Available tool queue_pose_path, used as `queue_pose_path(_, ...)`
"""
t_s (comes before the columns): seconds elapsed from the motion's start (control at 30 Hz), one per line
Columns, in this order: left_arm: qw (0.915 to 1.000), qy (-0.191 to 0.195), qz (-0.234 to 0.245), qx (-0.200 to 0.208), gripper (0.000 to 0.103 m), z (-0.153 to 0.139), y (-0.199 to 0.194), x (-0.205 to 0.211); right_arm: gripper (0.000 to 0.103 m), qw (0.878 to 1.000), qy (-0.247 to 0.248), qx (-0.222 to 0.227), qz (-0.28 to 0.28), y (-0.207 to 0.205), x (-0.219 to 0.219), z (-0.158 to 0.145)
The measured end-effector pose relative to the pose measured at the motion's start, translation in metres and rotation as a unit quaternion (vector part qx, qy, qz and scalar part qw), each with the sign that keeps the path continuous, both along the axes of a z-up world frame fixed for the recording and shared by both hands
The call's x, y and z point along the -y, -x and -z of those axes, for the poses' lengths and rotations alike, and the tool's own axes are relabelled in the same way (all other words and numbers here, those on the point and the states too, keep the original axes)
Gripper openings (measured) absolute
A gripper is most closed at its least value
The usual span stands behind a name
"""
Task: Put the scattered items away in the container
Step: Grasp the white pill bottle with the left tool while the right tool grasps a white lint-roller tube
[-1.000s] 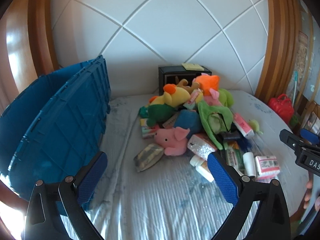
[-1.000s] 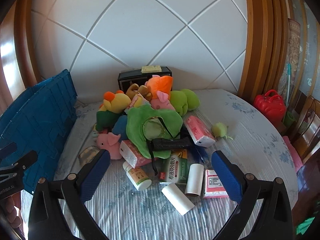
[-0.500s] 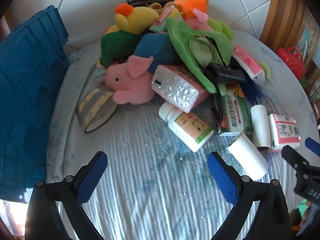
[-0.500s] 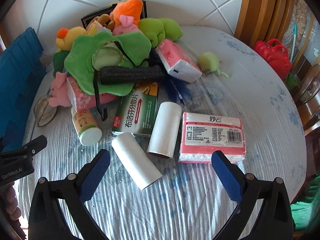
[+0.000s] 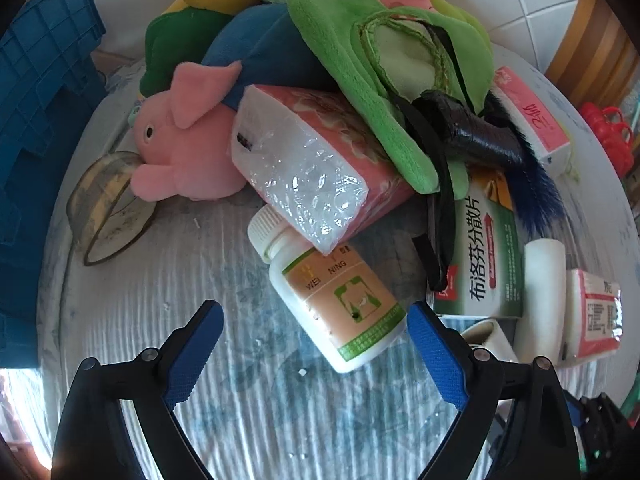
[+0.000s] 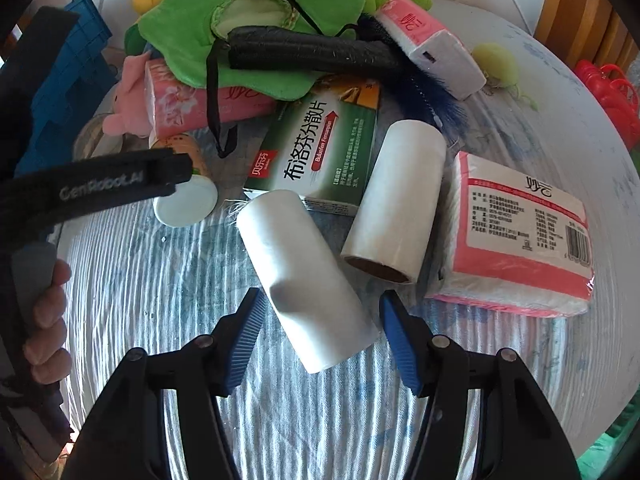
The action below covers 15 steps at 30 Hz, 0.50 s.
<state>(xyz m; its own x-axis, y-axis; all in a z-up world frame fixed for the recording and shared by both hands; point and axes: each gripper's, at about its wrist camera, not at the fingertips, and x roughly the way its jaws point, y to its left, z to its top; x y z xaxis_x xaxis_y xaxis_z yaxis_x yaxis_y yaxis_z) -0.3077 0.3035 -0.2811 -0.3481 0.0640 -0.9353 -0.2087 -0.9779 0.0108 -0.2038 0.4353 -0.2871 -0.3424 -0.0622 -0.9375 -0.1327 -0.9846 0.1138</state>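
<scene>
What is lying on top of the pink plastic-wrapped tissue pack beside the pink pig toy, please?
A green plush toy drapes over the pink plastic-wrapped tissue pack. Its corner overhangs a white pill bottle. The pack's far end is covered.

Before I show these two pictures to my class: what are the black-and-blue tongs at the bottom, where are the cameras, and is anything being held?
They are hand-held grippers, one per hand, each with a camera looking along its fingers. The left gripper stands open around a white pill bottle. The right gripper has just been closing around a white roll, pads not yet pressing. Nothing is held. Plush toys, tissue packs and a green medicine box lie piled on the cloth-covered table; the blue crate stands at the left.
</scene>
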Motion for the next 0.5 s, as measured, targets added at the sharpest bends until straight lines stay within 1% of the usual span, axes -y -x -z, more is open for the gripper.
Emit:
queue_pose_path(0.03, 1.0, -0.004, 0.001, 0.008, 0.094, 0.006, 0.004, -0.003, 0.059, 1.0, 0.002, 0.004, -0.001, 0.001, 0.0, 0.003)
queue_pose_path(0.07, 0.9998, -0.006, 0.002, 0.017, 0.09, 0.013, 0.007, -0.004, 0.059, 1.0, 0.003, 0.006, -0.003, 0.002, 0.0, 0.005)
queue_pose_path(0.1, 0.9996, -0.008, 0.004, 0.027, 0.084, 0.017, 0.007, -0.005, 0.059, 1.0, 0.004, 0.007, -0.006, 0.002, 0.001, 0.007)
queue_pose_path(0.13, 0.9993, -0.01, 0.007, 0.036, 0.073, 0.022, 0.007, -0.005, 0.059, 1.0, 0.005, 0.008, -0.008, 0.003, 0.001, 0.008)
queue_pose_path(0.23, 0.9994, -0.003, 0.018, 0.03, 0.064, 0.023, -0.002, -0.001, 0.056, 1.0, 0.008, 0.009, -0.013, 0.005, 0.004, 0.01)
queue_pose_path(0.33, 0.9992, 0.012, 0.032, 0.022, 0.061, 0.02, -0.014, 0.01, 0.052, 1.0, 0.012, 0.008, -0.018, 0.007, 0.008, 0.009)
queue_pose_path(0.5, 0.9982, 0.029, 0.046, 0.024, 0.06, 0.019, -0.037, 0.032, 0.05, 1.0, 0.018, 0.005, -0.025, 0.013, 0.015, 0.008)
